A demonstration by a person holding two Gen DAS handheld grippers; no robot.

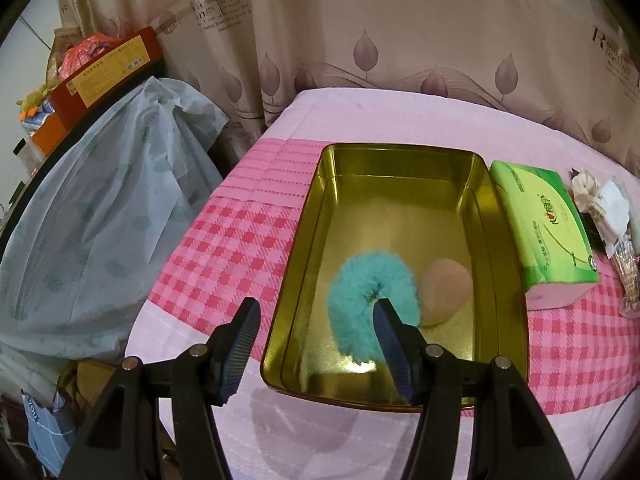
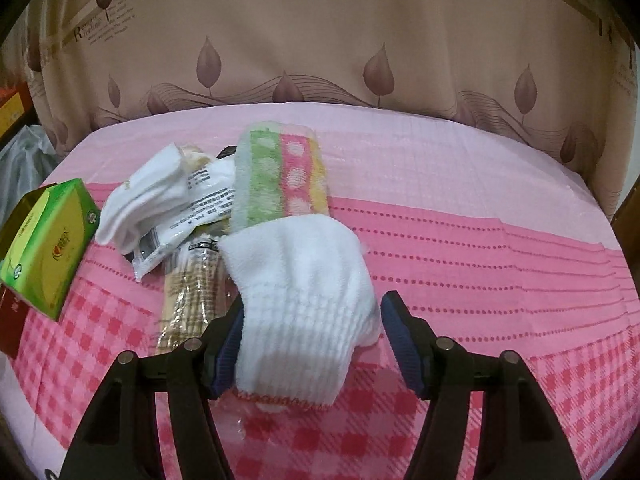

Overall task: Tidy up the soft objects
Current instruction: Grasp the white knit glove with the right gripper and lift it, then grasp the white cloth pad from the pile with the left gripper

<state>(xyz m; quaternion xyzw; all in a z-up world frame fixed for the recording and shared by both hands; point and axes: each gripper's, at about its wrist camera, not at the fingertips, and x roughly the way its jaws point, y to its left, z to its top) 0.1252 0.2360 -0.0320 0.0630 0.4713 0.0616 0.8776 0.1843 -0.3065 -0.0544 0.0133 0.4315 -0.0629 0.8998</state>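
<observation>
1. Nearest my right wrist camera is the white glove (image 2: 304, 300), lying on the pink checked bed (image 2: 480, 280) right between my right fingers (image 2: 310, 320). They are spread wide: the left pad seems to touch the glove's ribbed side, the right pad stands apart from it.
2. The glove's long axis runs away from me, its cuff with the orange edge nearest the camera and its body reaching toward the striped towel (image 2: 280, 176). My fingers straddle it across its width, so closing should catch it near the cuff (my judgement only).
3. My left fingers (image 1: 316, 320) are also spread, holding nothing. They hover at the near end of the gold tin (image 1: 400, 168), one pad outside its left wall, the other over the teal fluffy ring (image 1: 372, 300), which lies inside next to a beige puff (image 1: 446, 288).
4. The right hand is clearly the nearer one to the glove; the tin lies to its left, beyond the green tissue pack (image 2: 48, 240).
5. Only the left view shows the tin's inside and its room at the far end. Only the right view shows the glove and the white socks (image 2: 148, 204), with plastic-wrapped packets beside them.
</observation>
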